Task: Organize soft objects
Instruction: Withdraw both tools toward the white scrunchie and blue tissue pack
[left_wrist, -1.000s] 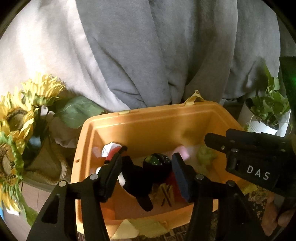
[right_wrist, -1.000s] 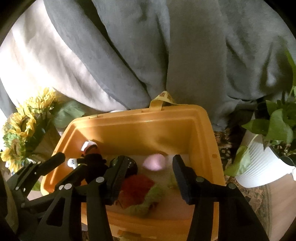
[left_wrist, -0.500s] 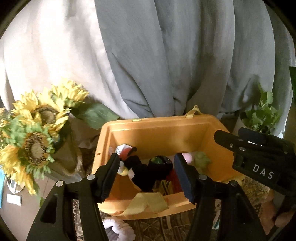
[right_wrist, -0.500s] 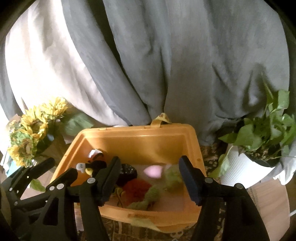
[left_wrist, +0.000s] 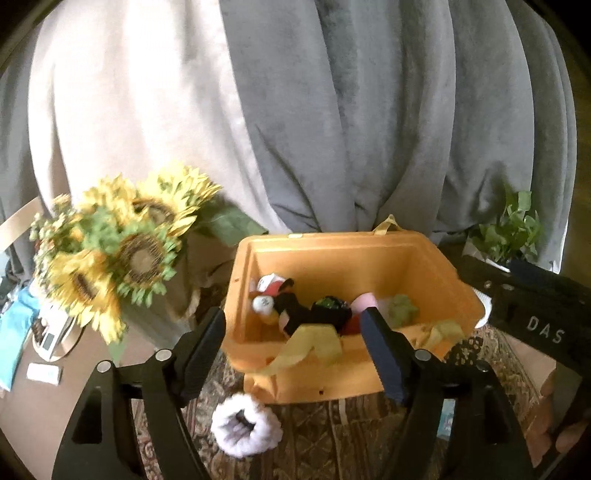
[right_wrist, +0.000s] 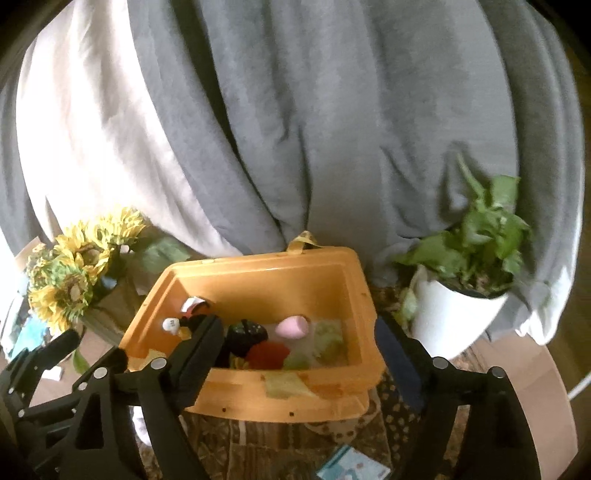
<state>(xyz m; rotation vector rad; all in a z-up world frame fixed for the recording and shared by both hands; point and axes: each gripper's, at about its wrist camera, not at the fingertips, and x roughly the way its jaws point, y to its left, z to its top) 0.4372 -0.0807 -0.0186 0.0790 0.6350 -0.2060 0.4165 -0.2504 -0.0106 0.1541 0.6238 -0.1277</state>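
An orange plastic bin (left_wrist: 436, 269) (right_wrist: 258, 277) stands on a patterned rug and holds several soft toys: a black plush (left_wrist: 314, 314) (right_wrist: 245, 334), a pink one (right_wrist: 291, 326), a red one (right_wrist: 267, 354) and a green one (left_wrist: 404, 308) (right_wrist: 328, 338). A yellow-green cloth (left_wrist: 314, 347) hangs over its near rim. A white fluffy scrunchie (left_wrist: 245, 428) lies on the rug in front of the bin. My left gripper (left_wrist: 293, 350) is open and empty, held back above the near rim. My right gripper (right_wrist: 299, 360) is open and empty, beside it to the right.
A sunflower bouquet (left_wrist: 122, 251) (right_wrist: 74, 269) stands left of the bin. A potted green plant in a white pot (right_wrist: 461, 291) (left_wrist: 509, 232) stands to the right. Grey and white curtains (right_wrist: 295, 129) hang behind. A small blue-white card (right_wrist: 351, 465) lies on the rug.
Both grippers have pulled back and up from the bin, still open. The bin looks smaller, and the rug and the white scrunchie have come into view.
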